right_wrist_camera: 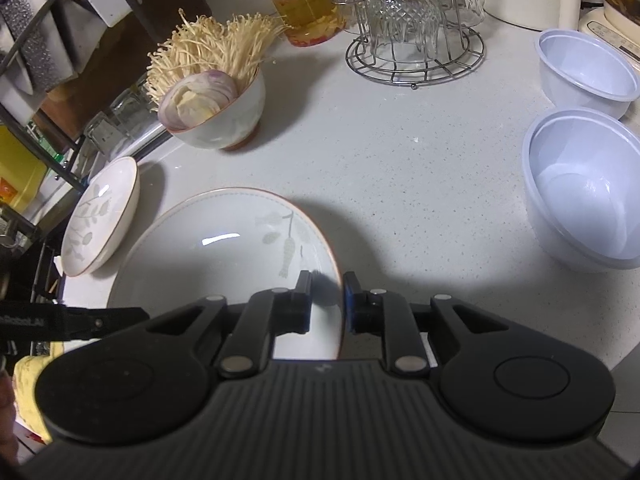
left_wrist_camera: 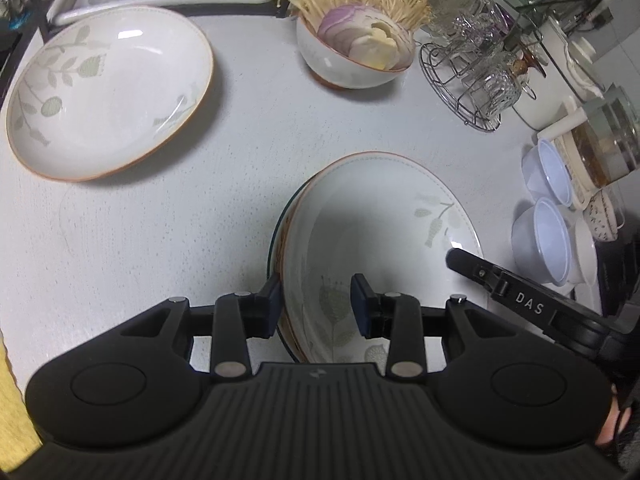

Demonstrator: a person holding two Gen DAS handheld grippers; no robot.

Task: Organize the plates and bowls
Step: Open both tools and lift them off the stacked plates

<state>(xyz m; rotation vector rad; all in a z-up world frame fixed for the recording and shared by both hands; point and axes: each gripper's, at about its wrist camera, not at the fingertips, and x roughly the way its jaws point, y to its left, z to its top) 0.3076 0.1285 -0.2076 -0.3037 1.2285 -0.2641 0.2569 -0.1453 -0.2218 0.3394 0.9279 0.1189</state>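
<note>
A white leaf-patterned plate (left_wrist_camera: 376, 216) with an orange rim lies on another dish whose dark rim (left_wrist_camera: 276, 232) peeks out at its left. My left gripper (left_wrist_camera: 318, 304) straddles the near left rim of this stack, with a gap between the pads. My right gripper (right_wrist_camera: 326, 300) straddles the plate's right rim (right_wrist_camera: 224, 248), jaws close around it; it shows in the left wrist view (left_wrist_camera: 472, 266) too. A second matching plate (left_wrist_camera: 108, 92) lies on the counter at far left, also in the right wrist view (right_wrist_camera: 100, 216).
A small bowl (left_wrist_camera: 352, 60) with onion slices and enoki mushrooms stands at the back. A wire rack of glasses (right_wrist_camera: 416, 40) is behind it. Two white plastic bowls (right_wrist_camera: 584, 188) sit at the right. A dish rack (right_wrist_camera: 36, 60) stands at the left.
</note>
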